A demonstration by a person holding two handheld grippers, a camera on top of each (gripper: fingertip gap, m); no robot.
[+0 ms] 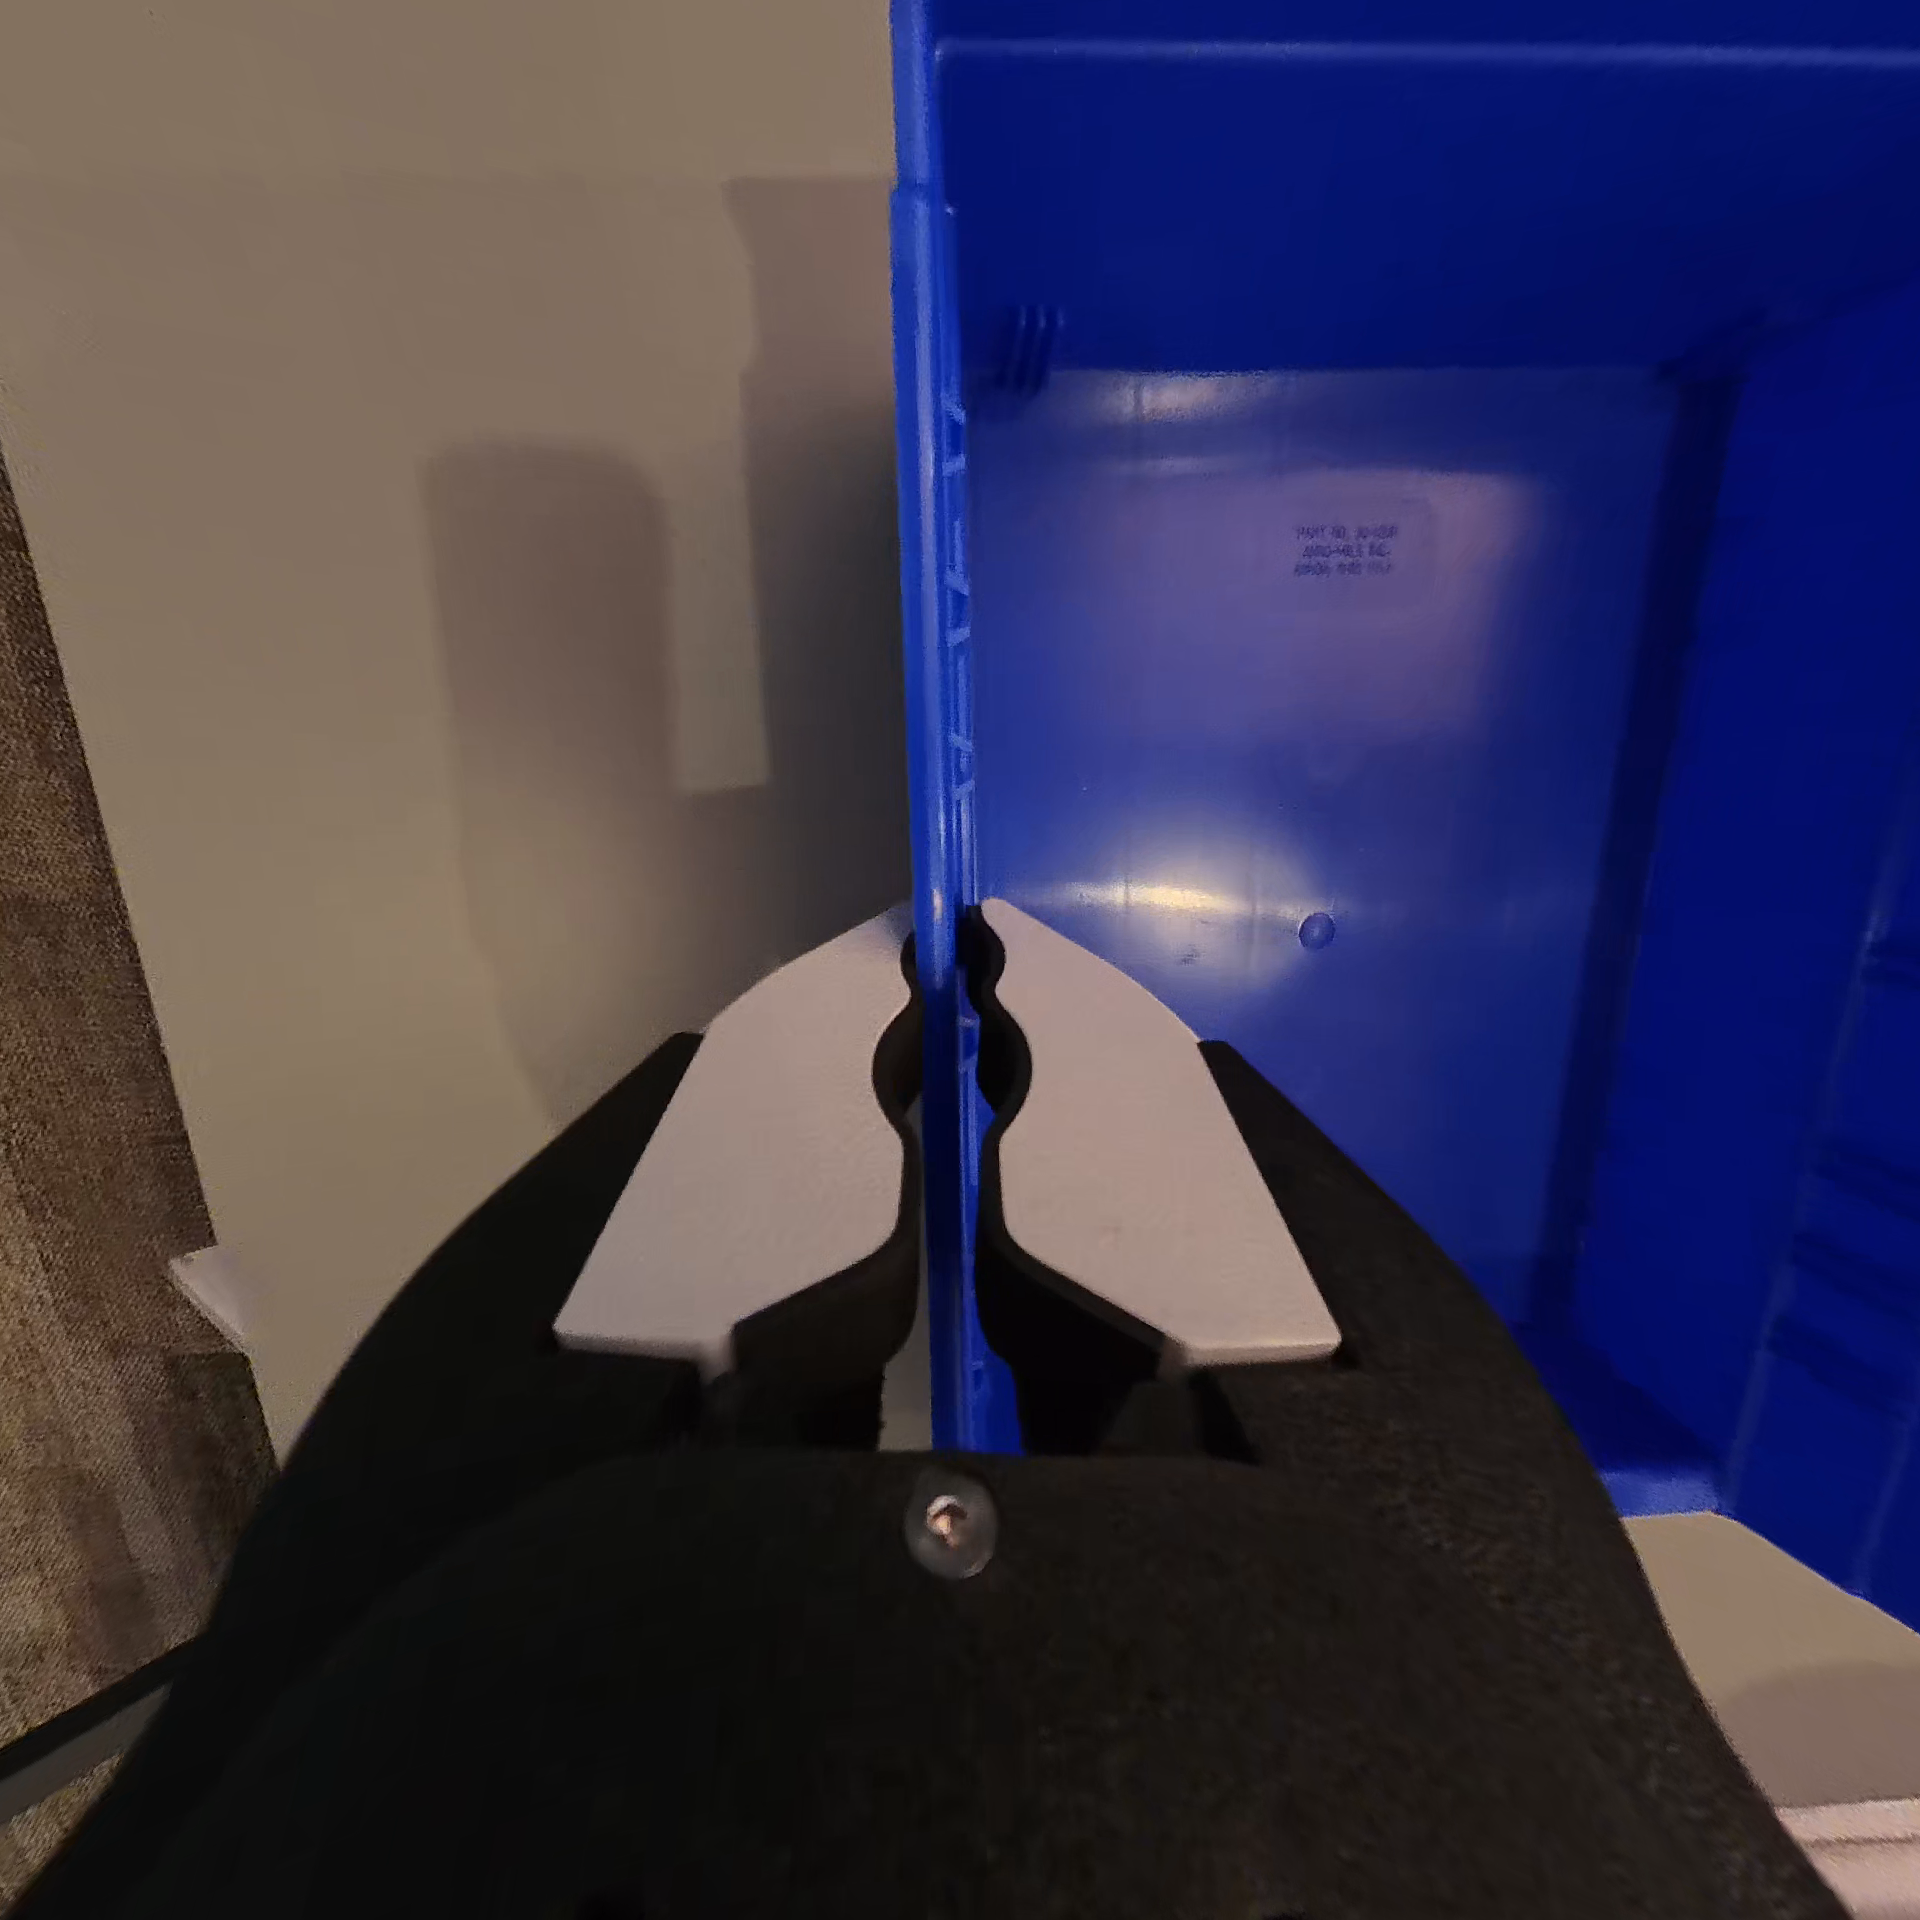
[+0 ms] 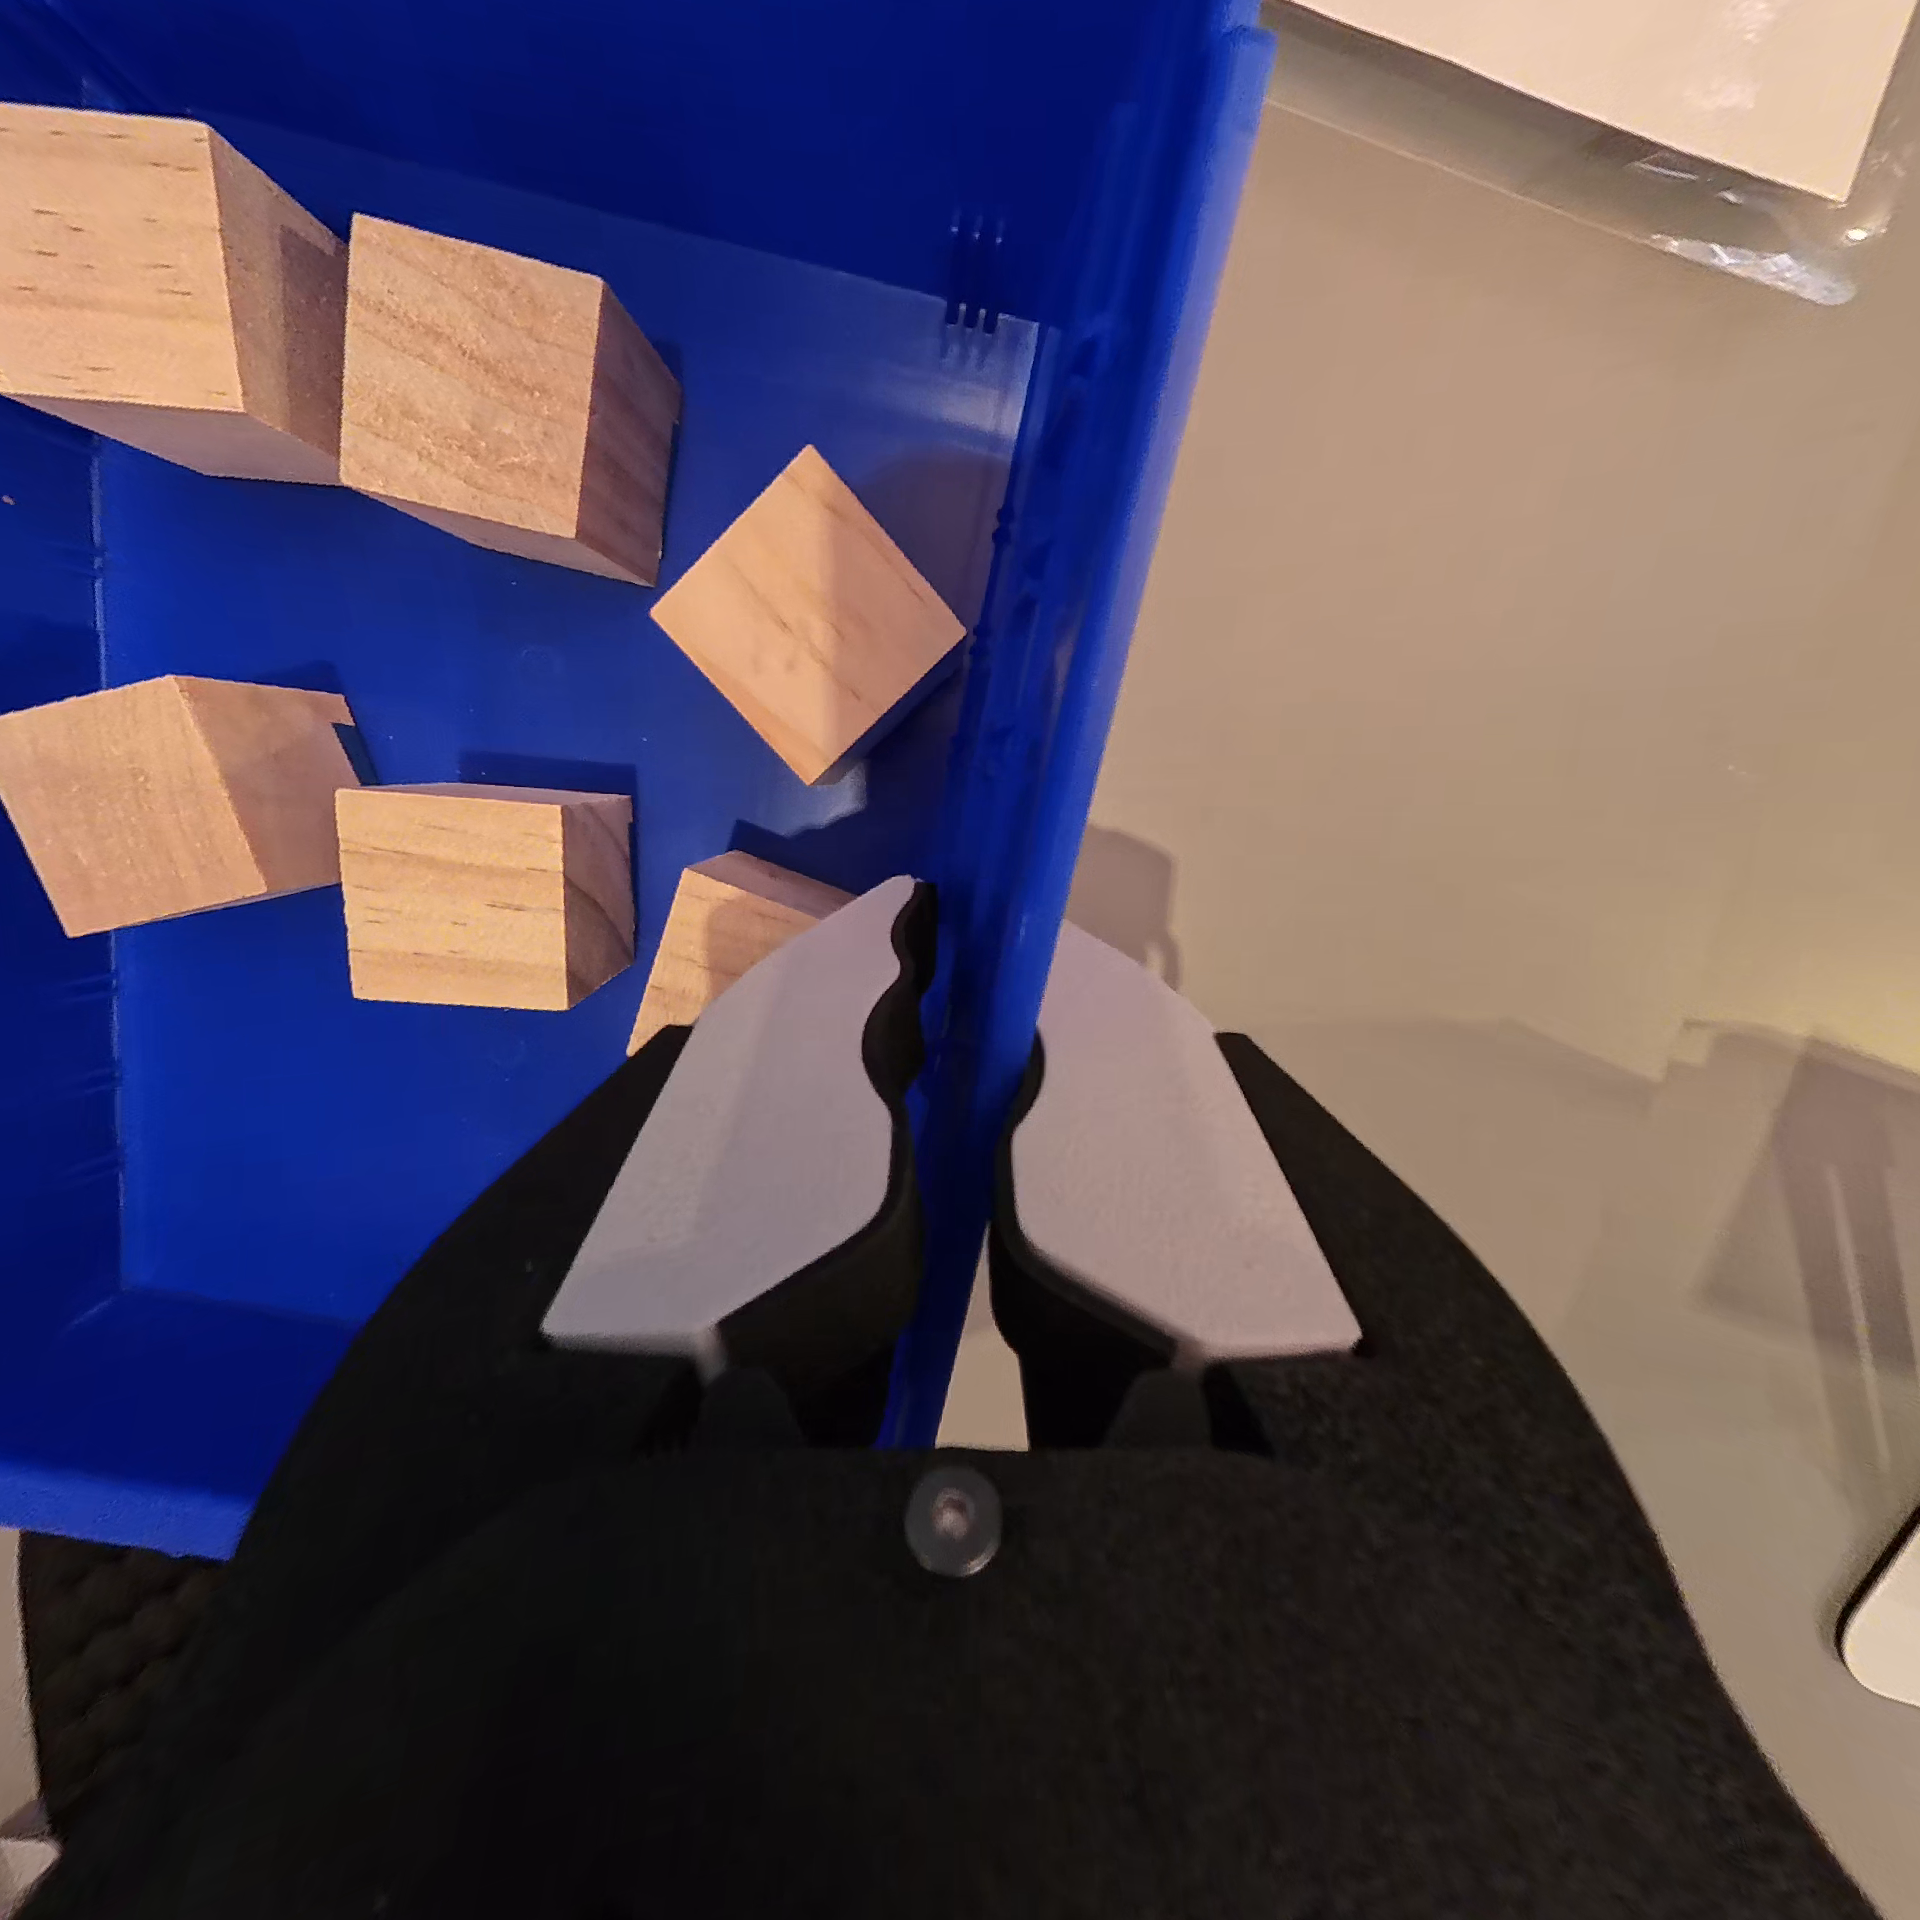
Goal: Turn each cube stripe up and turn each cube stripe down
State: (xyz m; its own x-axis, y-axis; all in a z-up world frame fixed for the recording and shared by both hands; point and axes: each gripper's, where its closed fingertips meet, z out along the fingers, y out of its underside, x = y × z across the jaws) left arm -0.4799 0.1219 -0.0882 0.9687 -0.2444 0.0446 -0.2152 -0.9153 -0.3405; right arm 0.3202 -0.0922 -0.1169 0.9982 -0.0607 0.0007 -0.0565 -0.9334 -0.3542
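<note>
A blue plastic bin (image 1: 1351, 644) lies on a pale table. My left gripper (image 1: 945, 920) is shut on the bin's left wall (image 1: 920, 520), one finger outside and one inside. In the left wrist view the bin floor is bare. My right gripper (image 2: 992, 920) is shut on the bin's right wall (image 2: 1132, 416). Several plain wooden cubes lie on the bin floor in the right wrist view, among them one at the middle (image 2: 488, 384), one turned diamond-wise by the wall (image 2: 810, 613) and one partly behind my left finger (image 2: 717, 935). No stripe shows on any visible face.
The pale table (image 1: 416, 520) runs left of the bin and ends at brown carpet (image 1: 73, 1039). A dark cable (image 1: 62, 1745) lies at lower left. Right of the bin are a white sheet in clear plastic (image 2: 1662, 104) and a white object (image 2: 1886, 1621) at the frame edge.
</note>
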